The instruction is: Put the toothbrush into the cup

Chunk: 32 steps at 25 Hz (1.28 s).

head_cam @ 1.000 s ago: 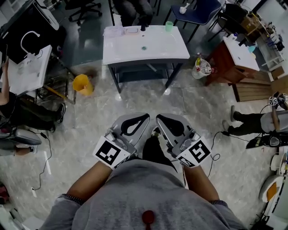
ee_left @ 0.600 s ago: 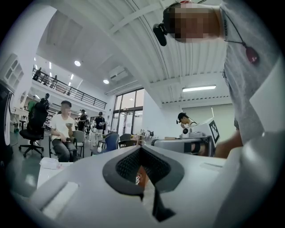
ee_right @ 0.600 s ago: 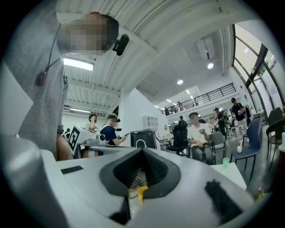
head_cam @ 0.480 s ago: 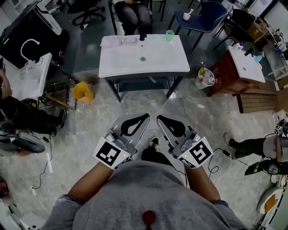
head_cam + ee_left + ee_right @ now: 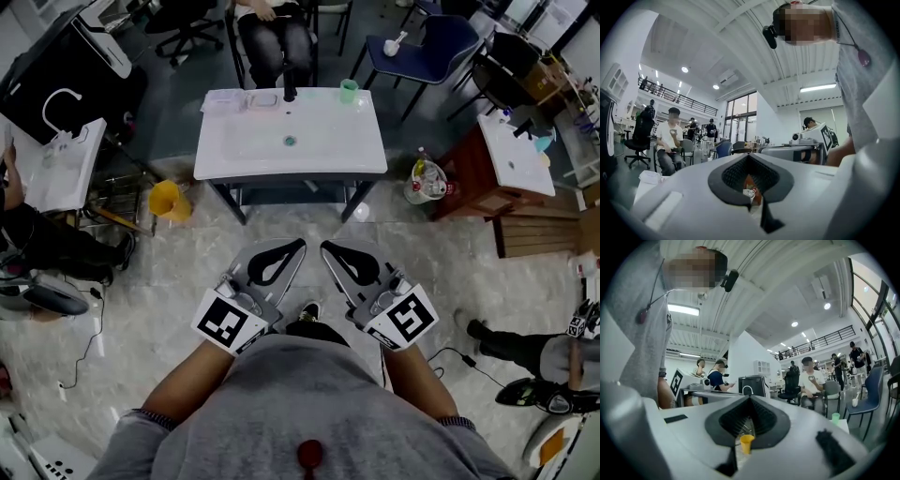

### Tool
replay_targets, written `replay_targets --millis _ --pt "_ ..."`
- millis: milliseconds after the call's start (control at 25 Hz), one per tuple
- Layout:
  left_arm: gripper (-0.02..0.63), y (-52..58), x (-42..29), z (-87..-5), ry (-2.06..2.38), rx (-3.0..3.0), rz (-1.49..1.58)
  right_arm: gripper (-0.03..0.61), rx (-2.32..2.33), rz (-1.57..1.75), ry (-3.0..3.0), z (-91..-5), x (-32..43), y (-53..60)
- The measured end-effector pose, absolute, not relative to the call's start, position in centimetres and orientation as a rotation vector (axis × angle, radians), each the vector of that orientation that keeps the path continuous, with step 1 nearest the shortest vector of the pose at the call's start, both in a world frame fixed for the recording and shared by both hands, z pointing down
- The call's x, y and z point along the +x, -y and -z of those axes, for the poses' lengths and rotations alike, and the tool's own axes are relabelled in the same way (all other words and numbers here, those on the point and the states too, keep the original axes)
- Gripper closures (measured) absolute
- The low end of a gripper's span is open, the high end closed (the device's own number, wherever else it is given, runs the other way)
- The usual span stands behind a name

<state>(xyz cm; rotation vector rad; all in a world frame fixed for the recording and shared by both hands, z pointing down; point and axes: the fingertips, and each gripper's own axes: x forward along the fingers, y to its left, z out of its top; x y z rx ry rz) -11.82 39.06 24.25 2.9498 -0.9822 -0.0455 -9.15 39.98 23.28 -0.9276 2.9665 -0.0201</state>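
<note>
washstand (image 5: 234, 155) nearer, pale green cup (image 5: 349, 90)

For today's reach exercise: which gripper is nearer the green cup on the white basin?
Right, narrowly. The right gripper lines up with the green cup, well short of the basin; the left gripper is beside it, offset to the cup's left.

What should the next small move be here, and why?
Probably step forward to the white sink table. It stands well ahead of the left hand-held gripper and the right hand-held gripper, both shut and empty near the body, so the green cup at its far edge looks out of reach. The toothbrush cannot be made out from here.
</note>
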Motion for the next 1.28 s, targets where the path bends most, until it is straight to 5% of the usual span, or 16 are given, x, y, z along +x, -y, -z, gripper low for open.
replay_targets --millis 1280 --pt "0.607 -18.3 -13.2 -26.2 0.848 2.925 0.012 0.569 -1.038 0.068 -2.971 -24.6 -11.3 -19.3"
